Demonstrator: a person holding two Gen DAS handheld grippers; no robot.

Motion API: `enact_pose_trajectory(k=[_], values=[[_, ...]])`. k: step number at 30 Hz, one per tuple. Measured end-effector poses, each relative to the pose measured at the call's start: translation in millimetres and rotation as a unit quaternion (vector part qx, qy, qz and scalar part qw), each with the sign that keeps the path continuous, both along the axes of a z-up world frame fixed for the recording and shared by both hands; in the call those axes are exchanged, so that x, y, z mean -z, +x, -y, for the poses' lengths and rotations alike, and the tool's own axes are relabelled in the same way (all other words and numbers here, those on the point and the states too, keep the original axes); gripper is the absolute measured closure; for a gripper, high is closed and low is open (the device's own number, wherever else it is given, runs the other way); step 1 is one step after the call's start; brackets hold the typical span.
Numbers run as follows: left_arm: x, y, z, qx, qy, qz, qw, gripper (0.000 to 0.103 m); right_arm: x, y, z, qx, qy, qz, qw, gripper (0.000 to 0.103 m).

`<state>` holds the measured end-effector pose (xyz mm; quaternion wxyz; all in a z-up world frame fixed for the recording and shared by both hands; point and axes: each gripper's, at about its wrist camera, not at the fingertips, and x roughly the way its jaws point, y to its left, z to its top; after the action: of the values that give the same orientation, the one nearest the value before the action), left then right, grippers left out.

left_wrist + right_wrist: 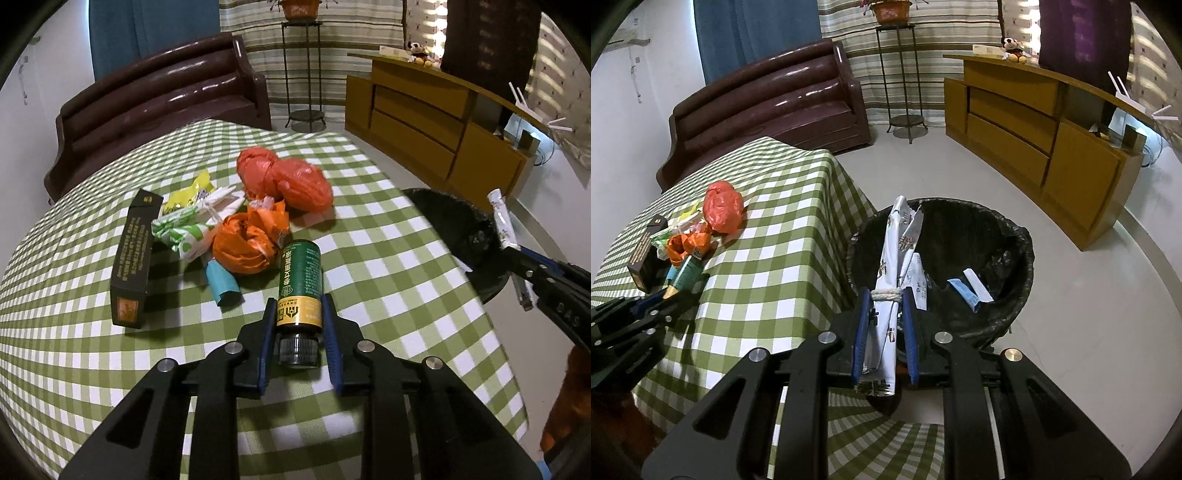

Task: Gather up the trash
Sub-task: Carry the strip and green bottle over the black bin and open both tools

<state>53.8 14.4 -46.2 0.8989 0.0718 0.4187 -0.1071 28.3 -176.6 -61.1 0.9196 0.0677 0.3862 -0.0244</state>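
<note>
My left gripper (pixel 299 306) is shut on a green and gold bottle (pixel 301 286), which lies on the checked tablecloth (pixel 388 258) with its black cap toward me. Beyond it lies a trash pile: red bags (pixel 291 177), an orange bag (pixel 245 243), a white-green wrapper (pixel 188 229), a yellow wrapper (pixel 190 194), a teal tube (pixel 223 284) and a dark box (pixel 133 258). My right gripper (pixel 886 299) is shut on a rolled white wrapper bundle (pixel 894 258) tied with string, held over the black-lined bin (pixel 1008 236). The bin holds small wrappers (pixel 971 288).
The bin stands on the floor just off the table's right edge (pixel 846 236). A brown sofa (pixel 159 110) is behind the table, a wooden cabinet (pixel 436 125) at the far right, and a plant stand (pixel 303 74) at the back.
</note>
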Motion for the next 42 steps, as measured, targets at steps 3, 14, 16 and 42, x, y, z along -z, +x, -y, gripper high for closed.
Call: enact_pose_trajectory(k=[3,14,16,42], values=[[-9.1,-4.0,4.2,0.01,-0.007,0.009,0.9999,0.078,-0.3,0.5,5.5,0.007,-0.002,0.002,1.0,0.086],[-31.9,16.1,57.7,0.061,-0.032,0.052,0.9963,0.078,-11.9,14.5,34.8,0.034,-0.015,0.018,0.999,0.086],[-33.3,21.7,67.9,0.072,-0.035,0.057,0.9952,0.078,-12.0,18.6,41.9,0.041,-0.017,0.019,0.999,0.086],[2.6,83.8,159.7,0.107,0.017,0.029,0.9937,0.078,9.6,64.4,87.7,0.055,-0.006,0.007,0.998,0.085]])
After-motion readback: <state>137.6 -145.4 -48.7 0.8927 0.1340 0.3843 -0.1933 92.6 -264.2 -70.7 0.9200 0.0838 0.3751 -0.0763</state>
